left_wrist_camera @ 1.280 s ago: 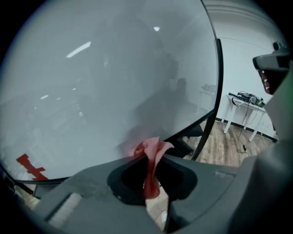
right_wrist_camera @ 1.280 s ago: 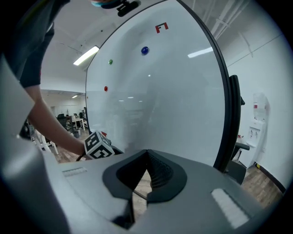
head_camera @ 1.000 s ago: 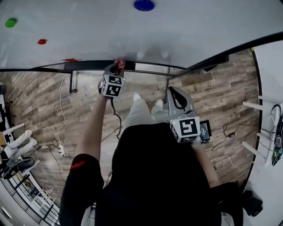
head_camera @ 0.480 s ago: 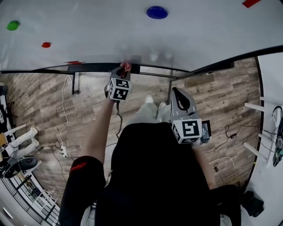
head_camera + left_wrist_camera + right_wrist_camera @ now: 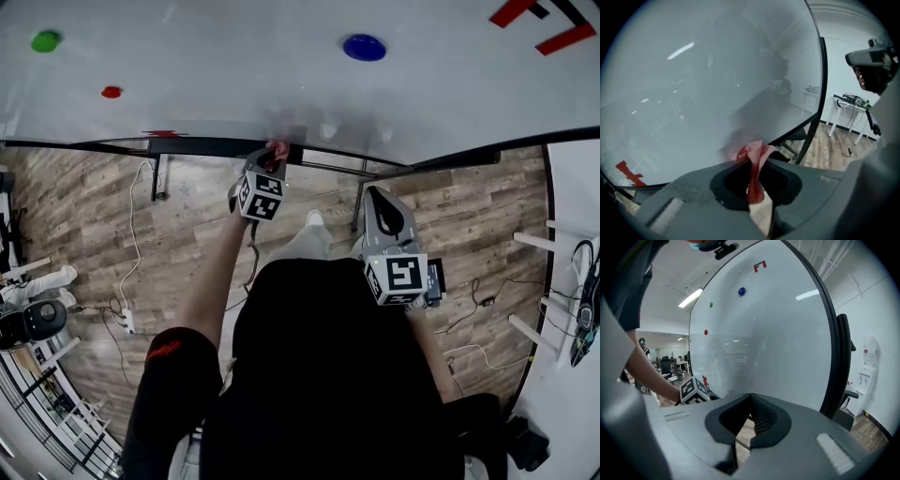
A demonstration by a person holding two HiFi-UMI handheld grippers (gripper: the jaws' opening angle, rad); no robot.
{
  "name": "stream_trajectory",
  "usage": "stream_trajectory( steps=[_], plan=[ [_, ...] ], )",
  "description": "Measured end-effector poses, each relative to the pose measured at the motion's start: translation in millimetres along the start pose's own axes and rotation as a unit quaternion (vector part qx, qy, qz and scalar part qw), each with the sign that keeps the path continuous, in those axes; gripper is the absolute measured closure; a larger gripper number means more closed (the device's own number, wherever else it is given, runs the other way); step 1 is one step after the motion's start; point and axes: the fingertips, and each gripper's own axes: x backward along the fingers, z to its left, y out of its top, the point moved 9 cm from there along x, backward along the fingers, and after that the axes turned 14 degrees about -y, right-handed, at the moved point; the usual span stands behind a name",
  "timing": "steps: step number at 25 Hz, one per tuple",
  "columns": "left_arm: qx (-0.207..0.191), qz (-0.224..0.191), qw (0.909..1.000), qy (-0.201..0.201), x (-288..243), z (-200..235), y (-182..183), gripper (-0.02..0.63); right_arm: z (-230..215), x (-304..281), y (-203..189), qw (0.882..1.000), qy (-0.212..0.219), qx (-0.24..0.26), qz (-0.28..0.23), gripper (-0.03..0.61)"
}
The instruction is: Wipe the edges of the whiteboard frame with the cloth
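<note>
The whiteboard (image 5: 281, 84) fills the top of the head view, with its black frame (image 5: 202, 145) running along the lower edge. My left gripper (image 5: 272, 159) is shut on a red cloth (image 5: 278, 150) and presses it against that lower frame edge. In the left gripper view the cloth (image 5: 754, 157) bunches between the closed jaws of the left gripper (image 5: 757, 161), up against the board near the frame (image 5: 822, 84). My right gripper (image 5: 380, 211) hangs back by my body, shut with nothing in it (image 5: 751, 401), facing the board (image 5: 764, 333).
Green (image 5: 44, 40), red (image 5: 112, 92) and blue (image 5: 364, 47) magnets sit on the board, with red marks (image 5: 539, 23) at its top right. Below are the stand's legs (image 5: 155, 173), cables (image 5: 131, 253) on the wood floor and a white table (image 5: 572, 281) at right.
My left gripper has slid to the right along the lower frame edge with the cloth held in it. The right gripper has stayed put.
</note>
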Motion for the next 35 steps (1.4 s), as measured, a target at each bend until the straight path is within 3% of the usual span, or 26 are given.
stream_trajectory(
  steps=[23, 35],
  plan=[
    [0.006, 0.005, 1.0000, 0.002, -17.3, -29.3, 15.0, 0.566, -23.9, -0.7, -6.5, 0.999, 0.032, 0.000, 0.017, 0.576],
    [0.019, 0.010, 0.9995, 0.023, -21.7, -38.3, 20.2, 0.566, -37.7, -1.9, -9.8, 0.998, 0.051, 0.002, 0.022, 0.577]
  ],
)
